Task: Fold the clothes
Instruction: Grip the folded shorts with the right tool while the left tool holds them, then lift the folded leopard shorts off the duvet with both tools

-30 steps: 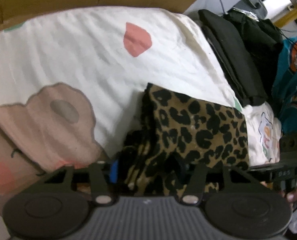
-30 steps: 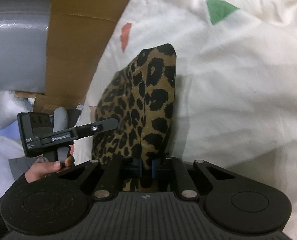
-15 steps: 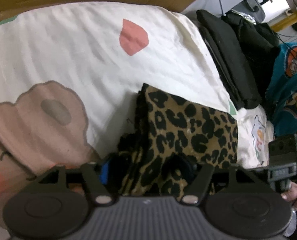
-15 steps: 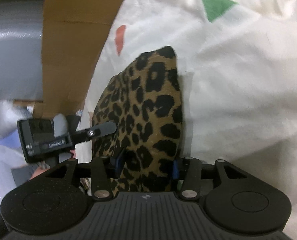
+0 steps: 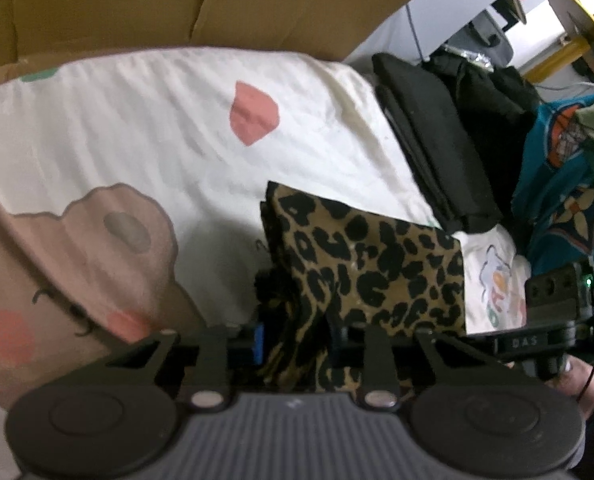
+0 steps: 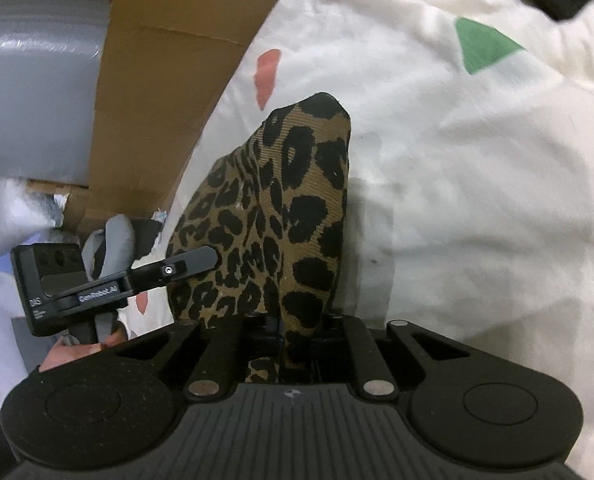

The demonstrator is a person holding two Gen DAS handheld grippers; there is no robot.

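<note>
1. Leopard-print garment (image 5: 381,268): lies folded into a compact, several-layered rectangle on the cream cartoon-print bedsheet (image 5: 145,136), its near edge raised off the sheet between the two claws.
2. Governing relation: the garment runs straight ahead of both claws. In the right wrist view its long axis runs away from the claw toward a rounded far corner. Neither claw is nearer; both sit at the near edge.
3. Left claw (image 5: 297,340): fingers stand a little apart with the bunched layers filling the gap between them, and a blue pad shows on the left side. Judged clamped on the thick edge.
4. Right claw (image 6: 293,334): fingers drawn close together, pinching a thin fold of the same cloth.
5. Appearance: tan ribbed fabric with black spots; stacked layers visible along its left side in the left wrist view.
6. Surroundings: folded black clothes (image 5: 429,148) lie beyond the garment at the bed's right side, with teal patterned fabric (image 5: 565,184) farther right. Brown cardboard (image 5: 201,4) stands behind the bed.
</note>
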